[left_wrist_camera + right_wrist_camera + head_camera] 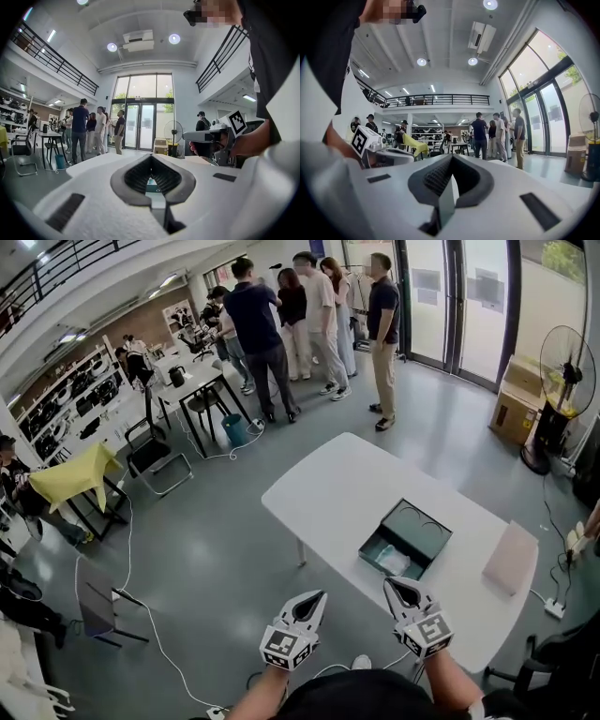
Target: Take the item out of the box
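A dark green box (418,528) lies open on the white table (347,474). A pale item (390,562) rests in the box's near compartment. My left gripper (317,596) hangs off the table's near edge, short of the box, jaws shut and empty. To its right, my right gripper (390,583) hovers over the near edge just before the box, also shut with nothing held. In the left gripper view a sliver of the teal box (152,187) shows past the jaws, and the right gripper's body (206,137) is at the right. The right gripper view shows the left gripper's body (389,157) at the left.
A pale pink flat piece (511,557) lies on the table to the right of the box. Several people (309,315) stand at the far end by the glass doors. A standing fan (562,371) and cardboard boxes (520,399) are at right, chairs (155,456) and a yellow-draped table (75,474) at left.
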